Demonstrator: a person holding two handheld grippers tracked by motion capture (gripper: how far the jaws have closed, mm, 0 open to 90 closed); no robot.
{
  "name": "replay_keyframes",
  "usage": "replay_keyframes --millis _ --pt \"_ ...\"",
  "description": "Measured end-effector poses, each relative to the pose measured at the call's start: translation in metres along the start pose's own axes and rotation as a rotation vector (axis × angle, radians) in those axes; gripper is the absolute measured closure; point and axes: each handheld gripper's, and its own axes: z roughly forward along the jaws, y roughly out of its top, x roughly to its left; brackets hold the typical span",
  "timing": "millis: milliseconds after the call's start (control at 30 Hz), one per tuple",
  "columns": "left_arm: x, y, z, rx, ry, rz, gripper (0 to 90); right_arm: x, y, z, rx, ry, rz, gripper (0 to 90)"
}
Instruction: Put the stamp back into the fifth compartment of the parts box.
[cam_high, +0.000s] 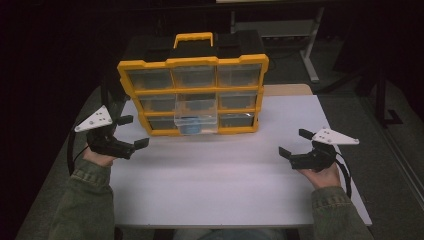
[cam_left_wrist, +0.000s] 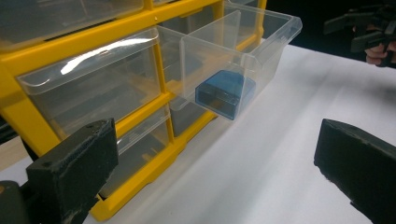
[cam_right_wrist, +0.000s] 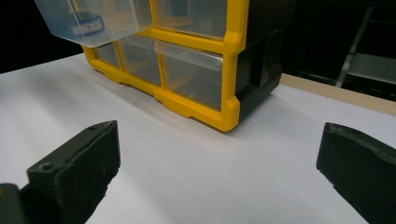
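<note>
both claws, left claw (cam_high: 133, 132) and right claw (cam_high: 295, 142), spread wide, empty, low over white surface (cam_high: 215, 180). blue box (cam_left_wrist: 225, 91) in pulled-out clear drawer (cam_high: 196, 116) ahead, between claws. likely next: reaching in or pushing shut.

Dim high view, black surroundings, white table (cam_high: 215, 185) bright, glare on clear drawer (cam_left_wrist: 93, 51), soft focus

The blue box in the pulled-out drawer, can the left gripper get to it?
Probably yes. The blue box sits at the front of the open drawer, whose top is uncovered. The left gripper is open, just beside the organizer, with bare table between them.
</note>
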Motion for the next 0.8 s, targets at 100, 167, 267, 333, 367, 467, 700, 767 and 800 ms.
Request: replay_keyframes --millis 100,167,267,333,367,467,700,767,800 --pt "0.000 -0.003 -0.002 -0.009 0.005 -0.006 0.0 0.000 0.000 0.000 0.001 -0.001 0.000 0.0" --pt "-0.001 -0.005 -0.003 -0.016 0.009 -0.010 0.0 0.000 0.000 0.000 0.001 -0.001 0.001 0.0" --pt "-0.002 -0.010 -0.003 -0.027 0.024 -0.015 0.0 0.000 0.000 0.000 0.000 -0.002 0.001 0.0" --pt "-0.002 -0.014 -0.003 -0.030 0.034 -0.017 0.0 0.000 0.000 0.000 0.000 0.000 0.002 0.0" --pt "-0.002 -0.015 -0.003 -0.032 0.036 -0.022 0.0 0.000 -0.001 0.000 0.001 -0.001 0.001 0.0" --pt "-0.001 -0.020 -0.003 -0.037 0.042 -0.041 0.0 0.001 -0.001 0.000 0.002 0.001 0.000 0.0" --pt "0.003 -0.034 -0.004 -0.040 0.070 -0.071 0.0 0.001 -0.001 0.000 0.007 0.001 -0.003 0.0" --pt "0.004 -0.038 -0.004 -0.039 0.079 -0.077 0.0 0.001 -0.002 0.000 0.009 0.000 -0.003 0.0" --pt "0.004 -0.040 -0.003 -0.040 0.087 -0.084 0.0 0.001 -0.002 0.000 0.009 0.000 -0.003 0.0"
